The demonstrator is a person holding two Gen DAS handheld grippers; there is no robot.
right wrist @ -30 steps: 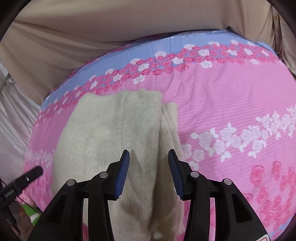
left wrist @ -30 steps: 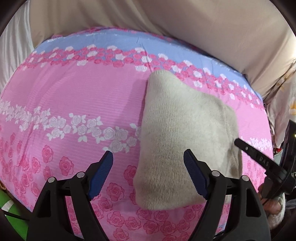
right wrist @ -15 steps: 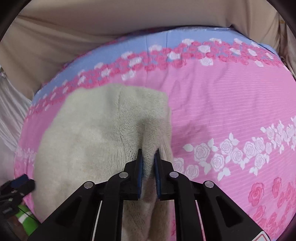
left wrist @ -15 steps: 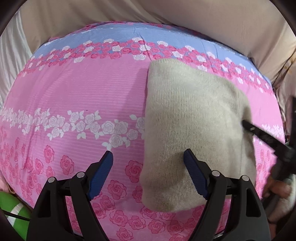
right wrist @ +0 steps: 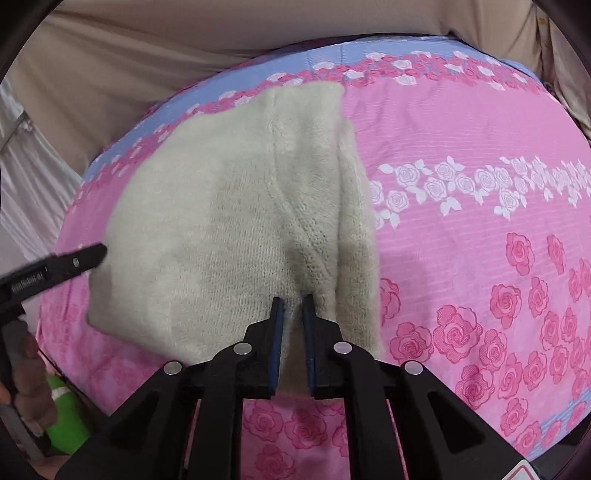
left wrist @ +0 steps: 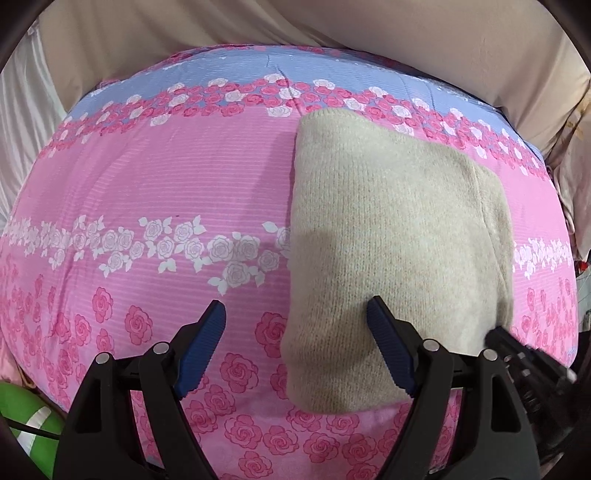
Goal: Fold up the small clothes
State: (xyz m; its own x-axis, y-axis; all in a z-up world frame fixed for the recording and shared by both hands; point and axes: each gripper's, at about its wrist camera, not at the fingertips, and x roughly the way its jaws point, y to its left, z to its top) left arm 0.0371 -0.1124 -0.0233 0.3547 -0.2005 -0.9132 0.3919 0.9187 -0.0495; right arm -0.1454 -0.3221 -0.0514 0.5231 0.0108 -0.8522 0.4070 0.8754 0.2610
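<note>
A beige knitted garment point(left wrist: 391, 236) lies folded on the pink rose-patterned bedspread point(left wrist: 147, 192). My left gripper point(left wrist: 295, 328) is open and empty, held over the garment's near left edge. In the right wrist view the same garment point(right wrist: 221, 221) fills the left middle. My right gripper point(right wrist: 293, 310) is shut on a raised fold of the garment near its front right edge. The left gripper's finger point(right wrist: 62, 264) shows at the left edge of the right wrist view. The right gripper point(left wrist: 524, 362) shows blurred at the lower right of the left wrist view.
A beige sheet point(left wrist: 332, 33) rises behind the bed. The blue band point(left wrist: 258, 66) of the bedspread runs along its far edge. A green object point(left wrist: 26, 417) lies off the bed's near left corner. Pale cloth point(right wrist: 26, 192) hangs at the left.
My right gripper closed on a fold of the garment and has pulled it slightly up and nearer. My left gripper stayed open and drifted a little; the garment looks flatter on its right side.
</note>
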